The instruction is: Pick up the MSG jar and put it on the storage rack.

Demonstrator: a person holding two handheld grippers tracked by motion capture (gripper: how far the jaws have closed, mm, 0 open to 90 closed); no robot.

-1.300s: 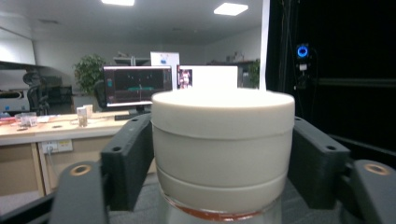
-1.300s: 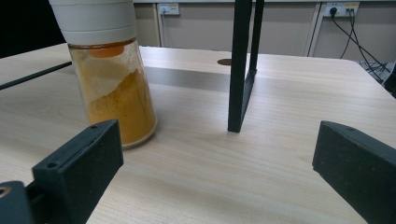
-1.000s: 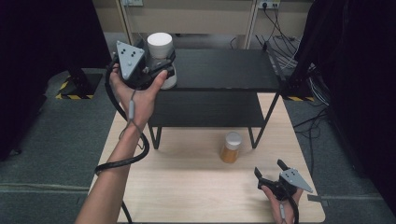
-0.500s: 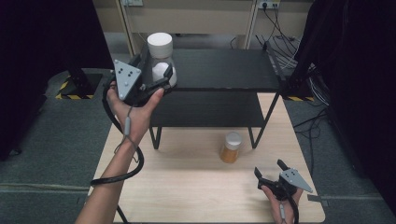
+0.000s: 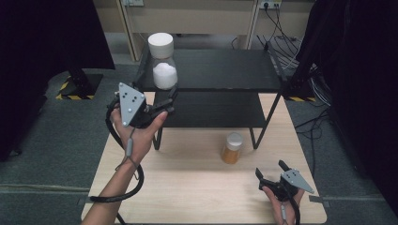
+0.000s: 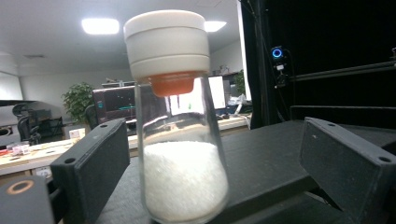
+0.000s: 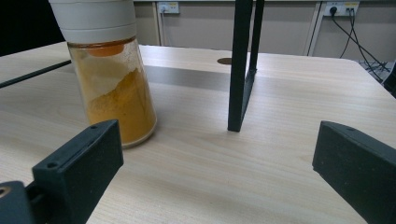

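1. My right claw (image 5: pixel 273 176) sits low over the near right corner of the wooden table (image 5: pixel 187 187), jaws spread wide, nothing between them.
2. In the right gripper view the jaws stand well apart on either side of bare wood. The jar of orange powder (image 7: pixel 109 79) stands upright ahead and to the left, off the line between the jaws and touching neither.
3. From the high view that orange jar (image 5: pixel 232 147) stands on the table just in front of the black shelf unit (image 5: pixel 220 70), near its right front leg (image 5: pixel 255 136), apart from my right claw.
4. My left claw (image 5: pixel 166 103) is held above the table's left edge, at the left front corner of the shelf unit, jaws pointing toward it. The jaws have just been opening and now stand spread.
5. The jar of white grains (image 5: pixel 163 61), white cap on top, stands upright at the left front corner of the top shelf. It is beyond and above my left claw's tips, clear of them in the high view.
6. In the left gripper view the white jar (image 6: pixel 180 140) stands in the middle between the two jaws. There is a visible gap on each side, wider on the right, and neither pad presses on the glass.
7. White grains fill roughly the lower part of that jar; an orange insert shows under the cap.
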